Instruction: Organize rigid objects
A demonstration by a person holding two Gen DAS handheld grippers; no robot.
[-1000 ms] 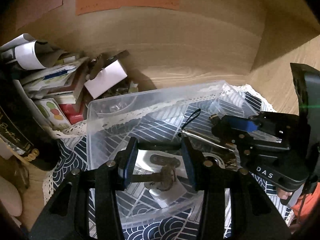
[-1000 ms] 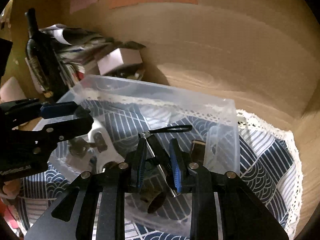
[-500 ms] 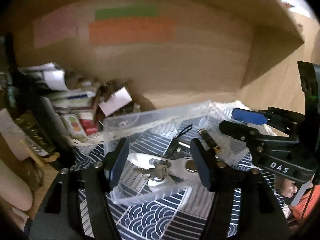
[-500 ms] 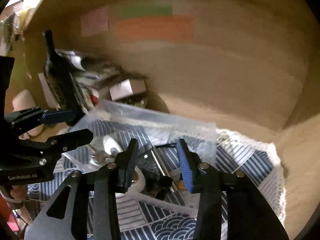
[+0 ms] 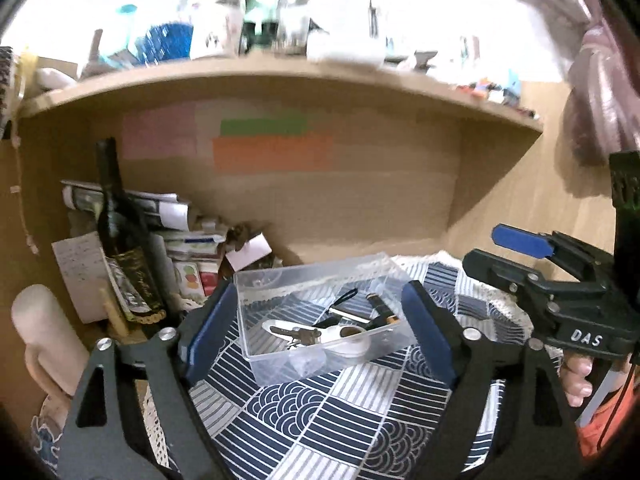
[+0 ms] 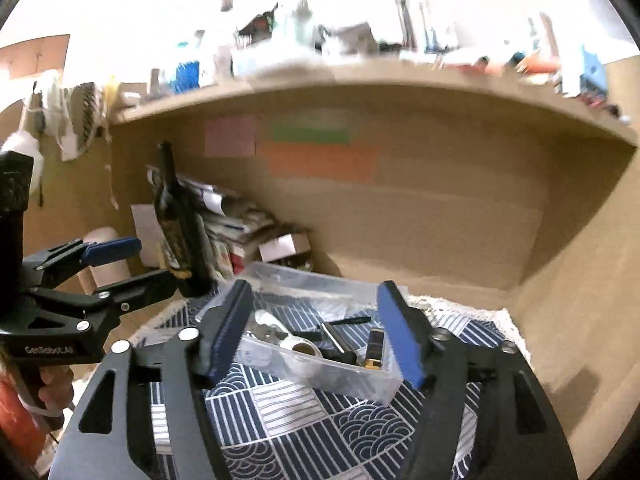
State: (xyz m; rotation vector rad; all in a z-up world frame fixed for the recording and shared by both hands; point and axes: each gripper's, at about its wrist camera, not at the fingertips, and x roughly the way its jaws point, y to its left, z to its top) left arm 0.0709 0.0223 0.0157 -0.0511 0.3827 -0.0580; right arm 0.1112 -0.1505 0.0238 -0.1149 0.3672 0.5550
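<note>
A clear plastic box [image 5: 256, 292] stands on a blue-and-white patterned cloth [image 5: 320, 412]; it also shows in the right wrist view [image 6: 384, 388]. Inside lie a white tape roll [image 5: 352, 340], keys [image 5: 296, 334], a metal rod with a black loop [image 5: 346, 312] and a small gold-and-black cylinder [image 6: 376, 350]. My left gripper [image 5: 320, 340] is open and empty, held back above the box. My right gripper [image 6: 316, 336] is open and empty, also above and in front of the box, and shows at the right of the left wrist view [image 5: 500, 252].
A dark wine bottle [image 5: 120, 240] stands left of the box by a pile of papers and booklets [image 5: 184, 240]. A small cardboard box [image 5: 248, 248] sits behind the clear box. A wooden shelf [image 5: 280, 76] with several bottles overhangs. A wooden wall [image 6: 580, 280] is right.
Both grippers have drawn back and up out of the box and opened wider. The right gripper let go of the rod, which now lies in the box.
</note>
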